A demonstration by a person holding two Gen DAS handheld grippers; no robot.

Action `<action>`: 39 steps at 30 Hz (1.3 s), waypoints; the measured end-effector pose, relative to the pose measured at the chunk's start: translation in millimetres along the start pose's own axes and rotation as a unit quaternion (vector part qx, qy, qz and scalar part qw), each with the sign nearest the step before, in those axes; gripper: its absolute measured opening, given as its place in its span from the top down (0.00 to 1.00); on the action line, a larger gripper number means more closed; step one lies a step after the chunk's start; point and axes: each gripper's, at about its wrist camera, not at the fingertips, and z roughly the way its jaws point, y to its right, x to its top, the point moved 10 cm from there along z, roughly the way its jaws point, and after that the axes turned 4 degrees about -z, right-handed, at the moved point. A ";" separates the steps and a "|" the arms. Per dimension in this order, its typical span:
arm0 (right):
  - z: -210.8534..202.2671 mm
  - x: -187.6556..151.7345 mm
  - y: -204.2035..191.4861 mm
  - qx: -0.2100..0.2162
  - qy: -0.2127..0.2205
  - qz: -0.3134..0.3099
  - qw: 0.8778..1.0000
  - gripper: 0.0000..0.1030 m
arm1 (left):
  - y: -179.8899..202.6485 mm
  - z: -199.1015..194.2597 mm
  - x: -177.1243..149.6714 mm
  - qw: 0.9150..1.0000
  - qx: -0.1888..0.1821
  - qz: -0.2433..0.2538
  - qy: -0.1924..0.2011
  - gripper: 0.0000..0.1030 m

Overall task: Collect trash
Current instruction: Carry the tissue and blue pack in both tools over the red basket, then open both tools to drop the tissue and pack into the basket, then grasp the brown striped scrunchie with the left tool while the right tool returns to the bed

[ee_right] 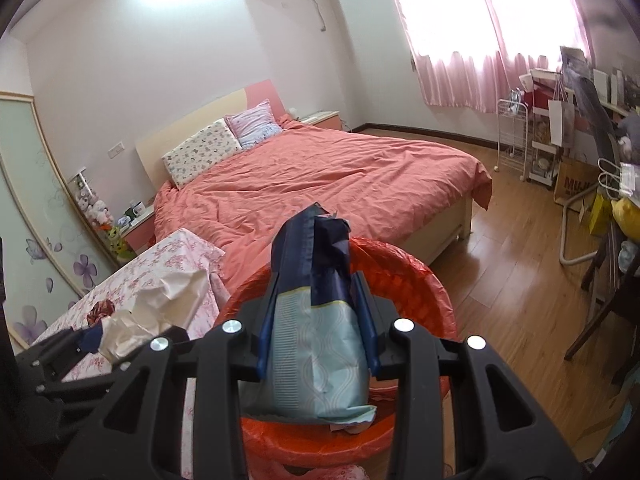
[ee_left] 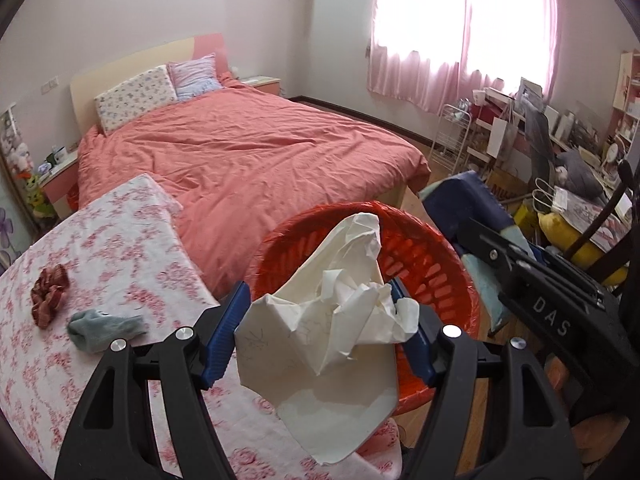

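My left gripper (ee_left: 320, 316) is shut on a crumpled white paper (ee_left: 332, 320) and holds it over the near rim of a red plastic bin (ee_left: 432, 272). My right gripper (ee_right: 316, 316) is shut on a dark blue and pale teal empty wrapper bag (ee_right: 316, 340), held upright above the same red bin (ee_right: 404, 280). The right gripper and its bag also show at the right of the left wrist view (ee_left: 472, 216). The white paper shows at the left of the right wrist view (ee_right: 160, 308).
A table with a pink floral cloth (ee_left: 120, 240) holds a red scrunchie (ee_left: 50, 294) and a grey-blue sock (ee_left: 100, 328). A bed with a coral cover (ee_left: 248, 152) lies behind. A cluttered desk and shelves (ee_left: 560, 152) stand at right on a wood floor (ee_right: 520, 264).
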 end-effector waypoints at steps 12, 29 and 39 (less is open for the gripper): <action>31.4 2.8 12.3 0.000 -0.020 0.019 1.000 0.56 | 3.1 30.3 -12.2 0.999 0.008 0.005 -0.035 0.26; 26.8 -10.6 2.8 -0.027 -0.013 -0.010 0.999 0.24 | -68.0 6.2 -31.1 0.995 0.096 -0.013 -0.034 0.19; 31.0 -37.6 -71.7 -0.008 -0.032 -0.100 0.994 0.17 | -185.7 -26.2 -44.8 0.979 0.189 -0.075 -0.024 0.16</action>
